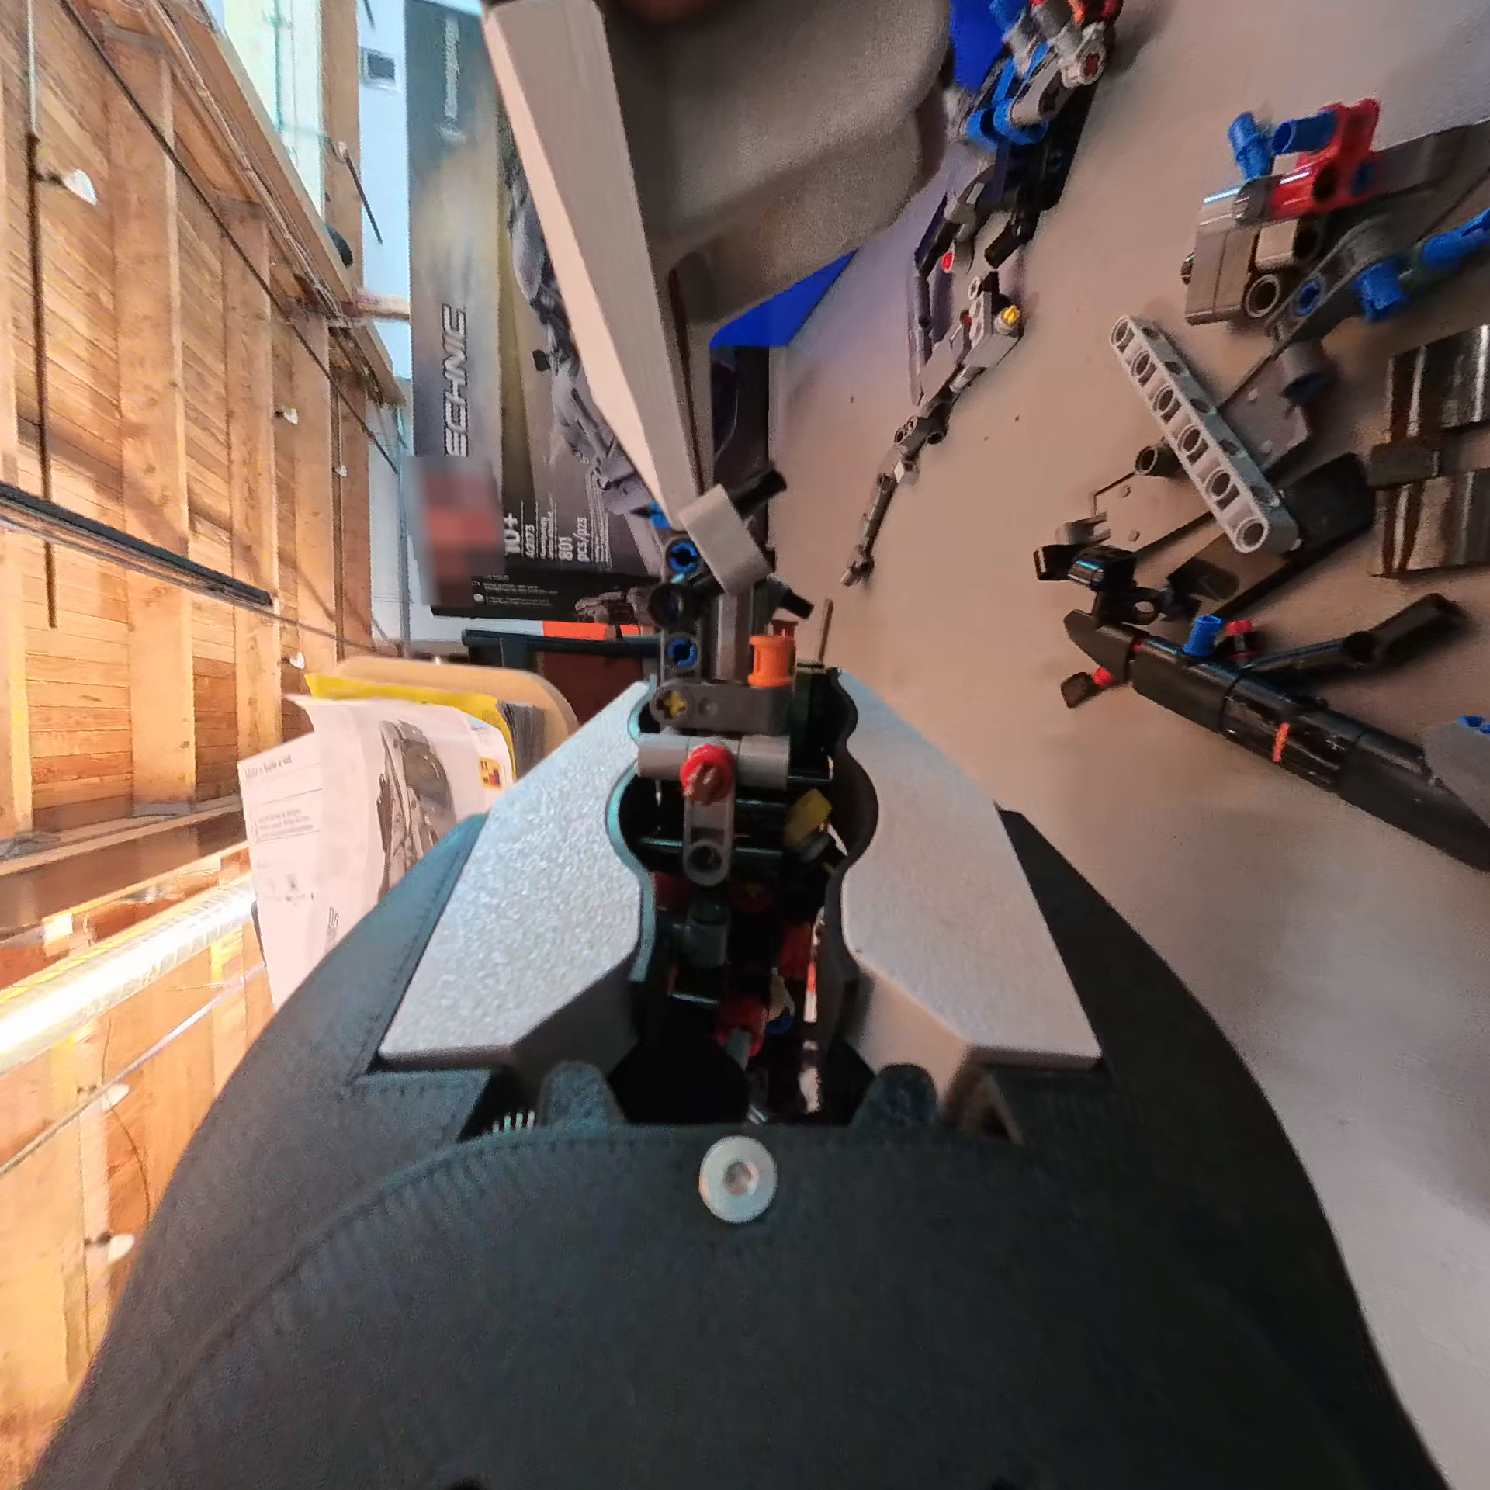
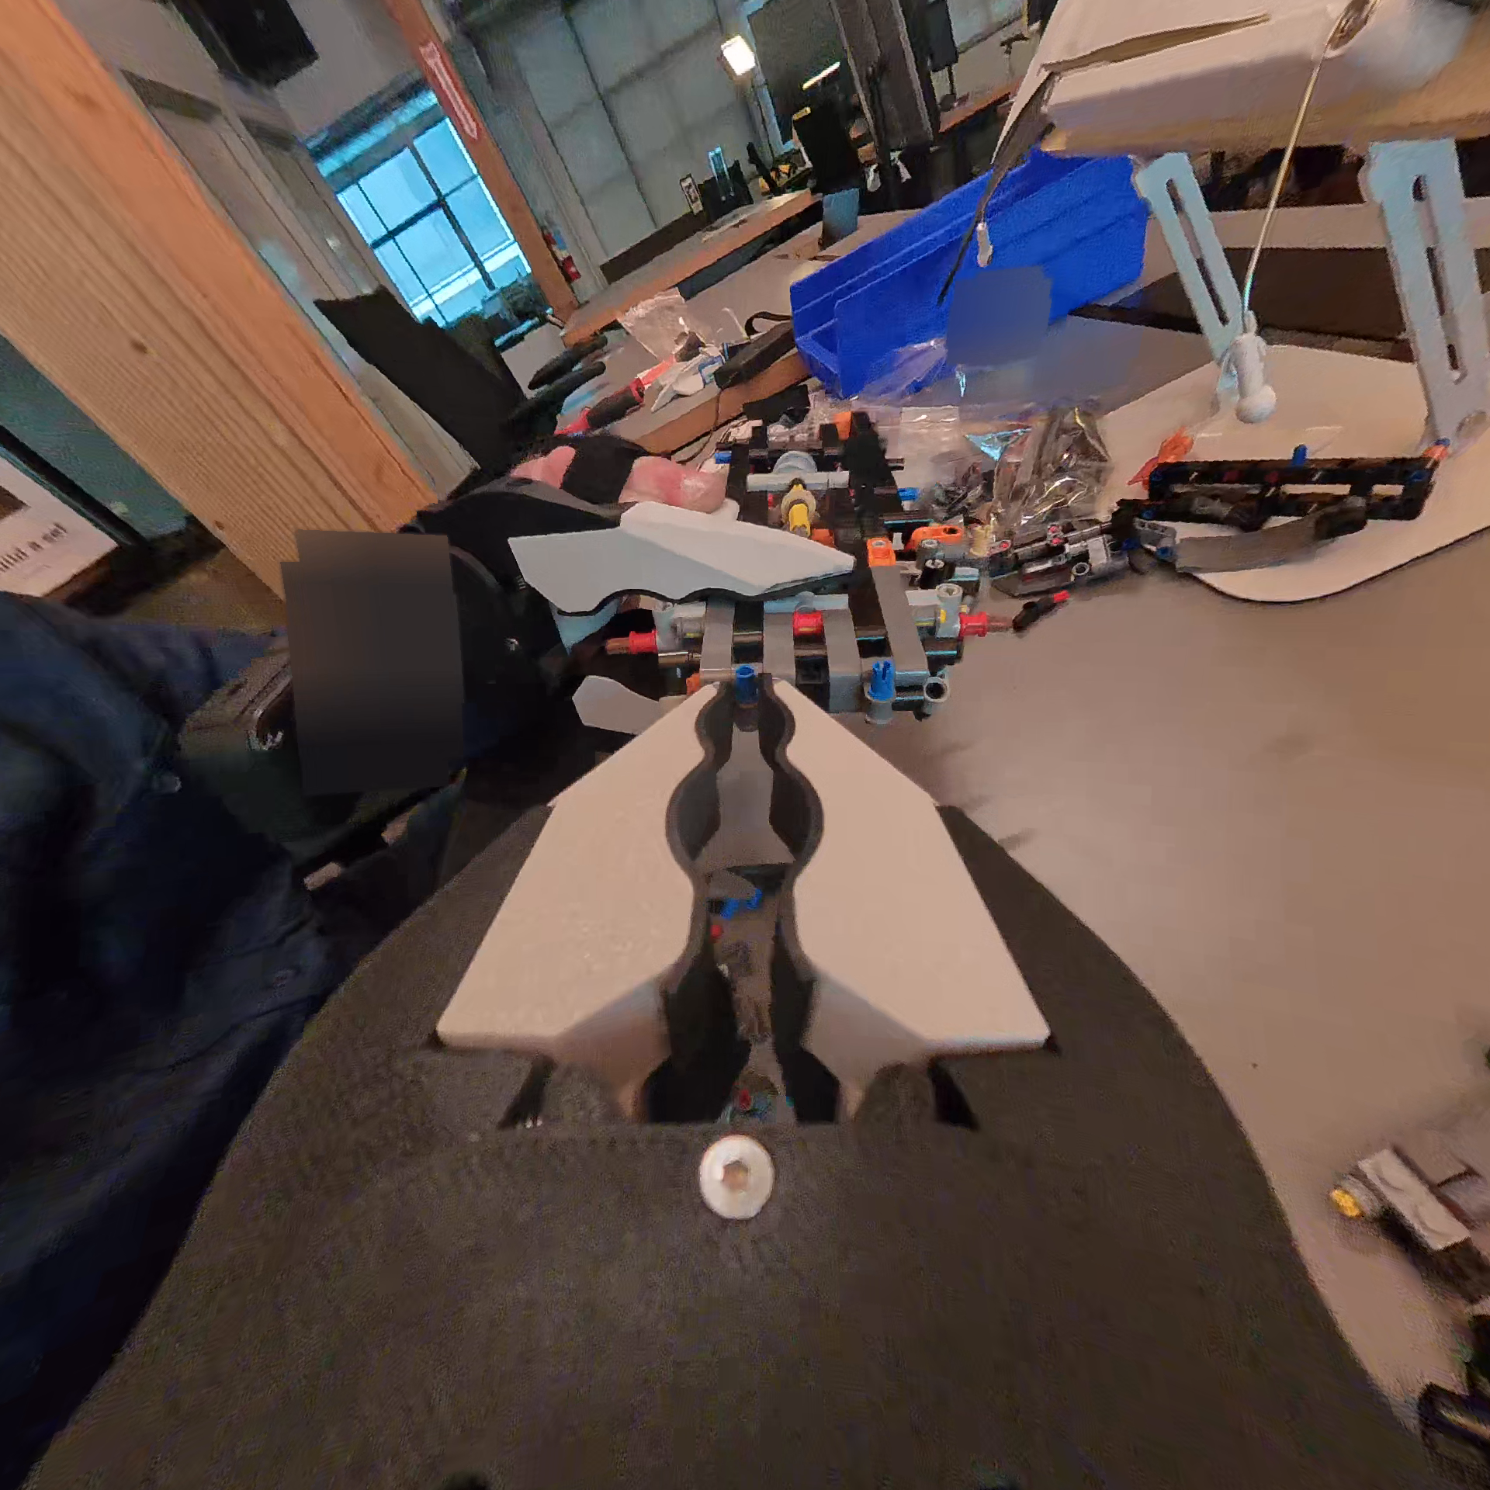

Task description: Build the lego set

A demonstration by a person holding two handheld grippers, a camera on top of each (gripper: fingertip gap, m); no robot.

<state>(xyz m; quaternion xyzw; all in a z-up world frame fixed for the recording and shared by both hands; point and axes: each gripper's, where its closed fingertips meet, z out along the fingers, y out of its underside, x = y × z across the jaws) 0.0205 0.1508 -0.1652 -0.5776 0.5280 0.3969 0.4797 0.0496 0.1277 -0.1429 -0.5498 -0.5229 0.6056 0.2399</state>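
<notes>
The grey surface [image 2: 1169, 846] fills the right half of the right wrist view and lies bare in the lower right, its near edge dropping off at left beside a person's dark sleeve [image 2: 121, 887]. At upper centre a blue bin [image 2: 887, 322] and clear plastic bags [image 2: 1040, 468] crowd the far side. The lego chassis [image 2: 814, 637], black and grey with red and orange pins, sits mid-frame, clamped from the left by the left hand-held gripper [image 2: 838, 568], whose fingers close on it. The right hand-held gripper [image 2: 746, 693] pinches a small blue pin [image 2: 743, 685] at its tips, touching the chassis's near edge. In the left wrist view, the left hand-held gripper [image 1: 742, 701] holds the chassis [image 1: 726, 766] at centre; loose sub-assemblies [image 1: 1258, 451] scatter at right, the set's box [image 1: 500, 363] stands upper left, and the other gripper's finger [image 1: 597, 258] slants down to it.
</notes>
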